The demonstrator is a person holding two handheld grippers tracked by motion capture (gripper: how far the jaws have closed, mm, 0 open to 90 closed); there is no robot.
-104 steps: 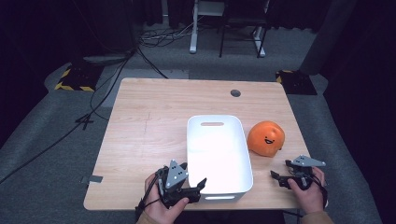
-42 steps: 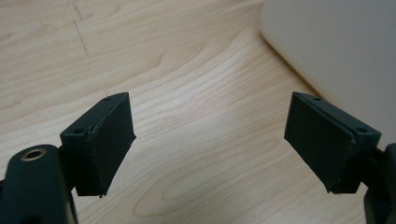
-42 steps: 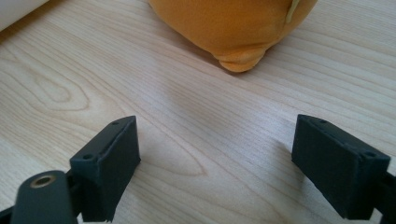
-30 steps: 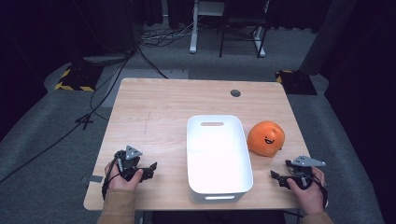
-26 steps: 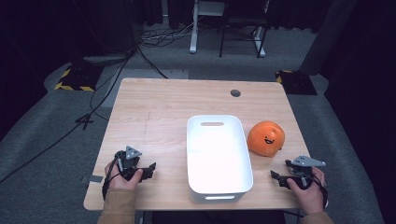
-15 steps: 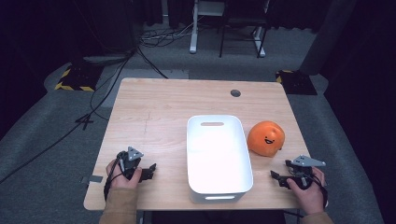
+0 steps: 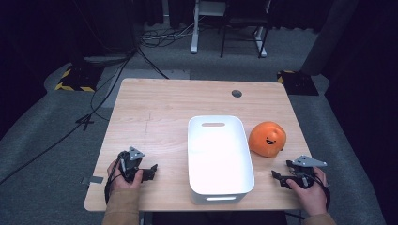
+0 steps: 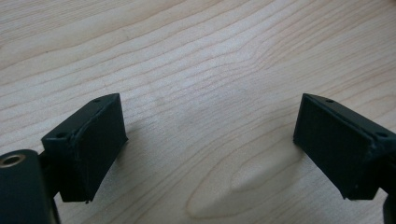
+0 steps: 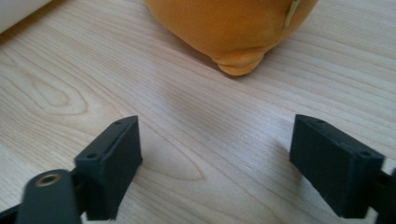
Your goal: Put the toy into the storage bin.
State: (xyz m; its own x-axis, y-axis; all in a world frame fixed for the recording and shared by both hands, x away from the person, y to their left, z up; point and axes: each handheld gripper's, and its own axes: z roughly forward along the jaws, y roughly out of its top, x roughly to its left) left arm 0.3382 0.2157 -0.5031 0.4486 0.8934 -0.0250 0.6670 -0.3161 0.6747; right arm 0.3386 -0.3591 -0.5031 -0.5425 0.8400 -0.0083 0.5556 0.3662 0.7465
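An orange plush ball with a smiling face (image 7: 266,138) rests on the wooden table just right of an empty white bin (image 7: 218,154). My left gripper (image 7: 149,172) lies near the table's front left, apart from the bin. Its jaws have just been opening and stand wide over bare wood (image 8: 210,144), with nothing between them. My right gripper (image 7: 277,177) lies at the front right, pointing left in front of the plush. Its jaws have just closed a little but remain open, empty (image 9: 215,163), with the plush (image 9: 229,28) a short way beyond them.
A round cable hole (image 7: 237,93) sits near the table's far edge. Bare wood stretches across the far and left parts of the table (image 7: 159,108). Cables (image 7: 94,112) trail over the grey floor at left, and furniture legs (image 7: 193,28) stand behind the table.
Since the earliest frame my left gripper has moved left, away from the bin's front corner to the table's front left. The right gripper, bin and plush have stayed put.
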